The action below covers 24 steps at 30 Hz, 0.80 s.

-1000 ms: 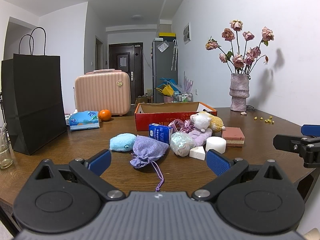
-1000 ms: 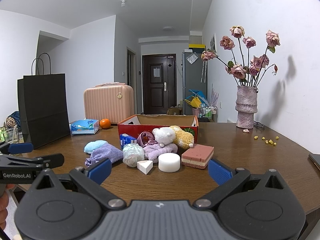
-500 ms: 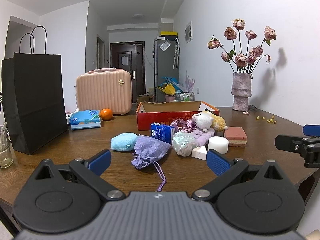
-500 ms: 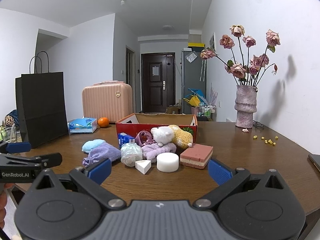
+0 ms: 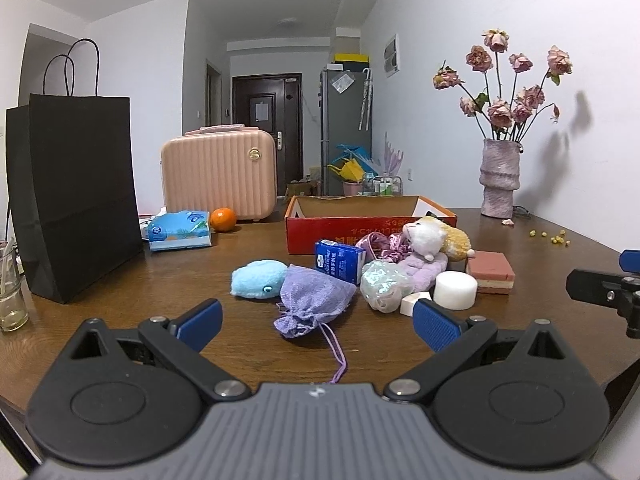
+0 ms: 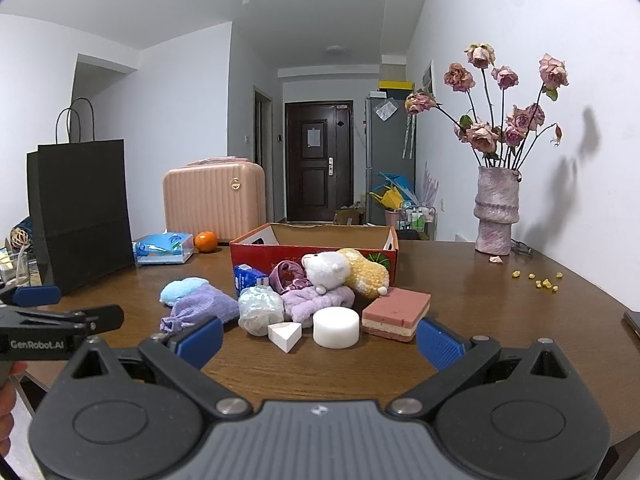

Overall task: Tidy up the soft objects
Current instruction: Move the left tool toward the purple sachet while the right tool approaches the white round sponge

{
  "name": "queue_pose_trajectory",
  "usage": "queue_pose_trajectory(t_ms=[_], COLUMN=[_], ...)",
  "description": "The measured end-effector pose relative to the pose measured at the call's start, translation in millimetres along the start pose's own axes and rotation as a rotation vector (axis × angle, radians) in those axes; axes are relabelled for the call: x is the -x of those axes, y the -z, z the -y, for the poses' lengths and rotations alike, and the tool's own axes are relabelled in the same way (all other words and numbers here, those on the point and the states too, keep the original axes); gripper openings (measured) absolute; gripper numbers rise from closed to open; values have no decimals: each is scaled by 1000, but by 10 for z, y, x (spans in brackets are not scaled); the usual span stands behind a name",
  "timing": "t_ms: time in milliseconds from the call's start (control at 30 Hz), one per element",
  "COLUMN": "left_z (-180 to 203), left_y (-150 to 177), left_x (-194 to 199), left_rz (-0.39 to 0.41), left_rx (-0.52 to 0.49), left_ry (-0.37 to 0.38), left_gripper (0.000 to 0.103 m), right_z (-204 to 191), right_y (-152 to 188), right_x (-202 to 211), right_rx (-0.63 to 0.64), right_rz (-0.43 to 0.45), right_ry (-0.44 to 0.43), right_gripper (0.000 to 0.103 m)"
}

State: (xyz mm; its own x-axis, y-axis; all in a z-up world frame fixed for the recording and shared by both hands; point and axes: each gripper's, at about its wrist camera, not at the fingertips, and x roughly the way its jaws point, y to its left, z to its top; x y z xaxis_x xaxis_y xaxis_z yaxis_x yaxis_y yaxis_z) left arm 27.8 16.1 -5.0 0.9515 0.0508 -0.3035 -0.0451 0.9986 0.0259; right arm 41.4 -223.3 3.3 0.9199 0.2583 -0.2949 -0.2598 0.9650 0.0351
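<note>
A pile of soft things lies on the brown table in front of an open red cardboard box. It holds a blue plush, a purple drawstring pouch, a white and yellow plush, a purple cloth, a shiny bag, a white round sponge, a white wedge and a pink layered sponge. My left gripper is open and empty just before the pouch. My right gripper is open and empty before the sponges.
A black paper bag stands at the left, a glass beside it. A pink case, tissue pack and orange sit behind. A vase of dried roses stands at the back right.
Both grippers have edged slightly forward toward the pile and the views shifted a little. Nothing on the table moved.
</note>
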Motion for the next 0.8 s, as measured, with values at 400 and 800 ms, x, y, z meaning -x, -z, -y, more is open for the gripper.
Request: queue_pose_trajectory(t_ms=[400, 800], left_z=[-26, -62], left_y=[-69, -103], left_x=[-232, -552], left_rz=[-4, -24], left_rx=[7, 29], left_ry=[-33, -60], left_gripper=[103, 103], right_z=[30, 136], right_y=[-34, -56], right_x=[-287, -604], right_rx=[1, -14], right_rz=[-11, -27], right_ry=[-7, -12], right_gripper=[103, 103])
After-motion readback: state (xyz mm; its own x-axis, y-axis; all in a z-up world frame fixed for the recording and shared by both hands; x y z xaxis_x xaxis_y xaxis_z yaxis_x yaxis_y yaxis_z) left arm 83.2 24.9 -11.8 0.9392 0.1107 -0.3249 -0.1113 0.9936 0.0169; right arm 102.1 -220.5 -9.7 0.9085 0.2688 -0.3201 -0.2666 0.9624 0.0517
